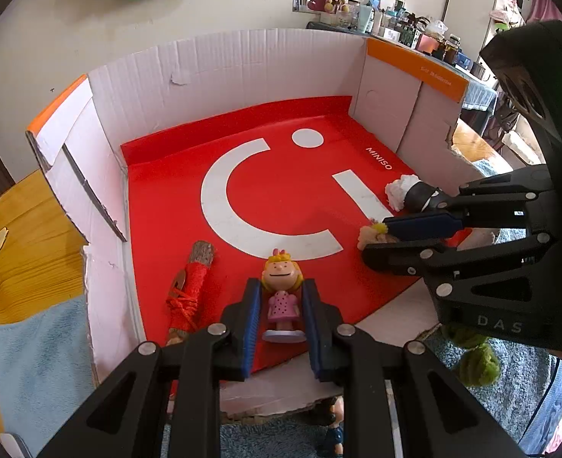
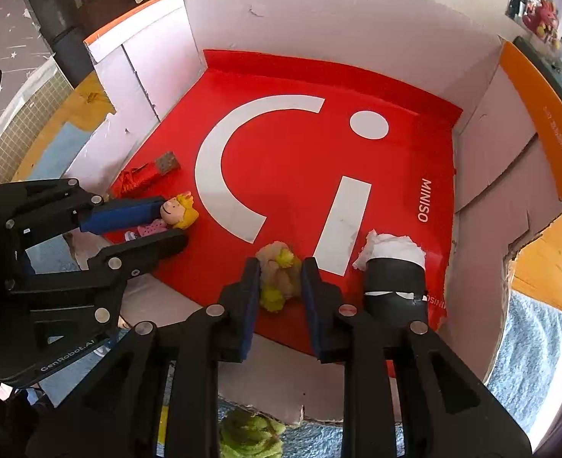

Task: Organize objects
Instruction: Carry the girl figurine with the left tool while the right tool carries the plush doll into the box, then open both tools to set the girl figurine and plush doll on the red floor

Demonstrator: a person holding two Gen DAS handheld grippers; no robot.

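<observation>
Placing step: left hand-held gripper (image 1: 279,301) pinches the pink-dressed blonde plastic figurine (image 1: 281,297); right hand-held gripper (image 2: 281,286) squeezes the beige-and-yellow fuzzy toy (image 2: 279,278) inside the white cardboard box (image 1: 223,65). Next, I judge, release both.

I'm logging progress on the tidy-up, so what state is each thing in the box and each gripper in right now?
Left gripper: shut on the girl figurine.
Girl figurine: upright on the red sheet, between the pads.
Right gripper: shut on the fuzzy toy.
Fuzzy toy: on the red sheet, between the pads.
Red-wrapped stick: lying flat, untouched.
Black roll with white paper: on its side, free.
Cardboard box: open-topped.
</observation>
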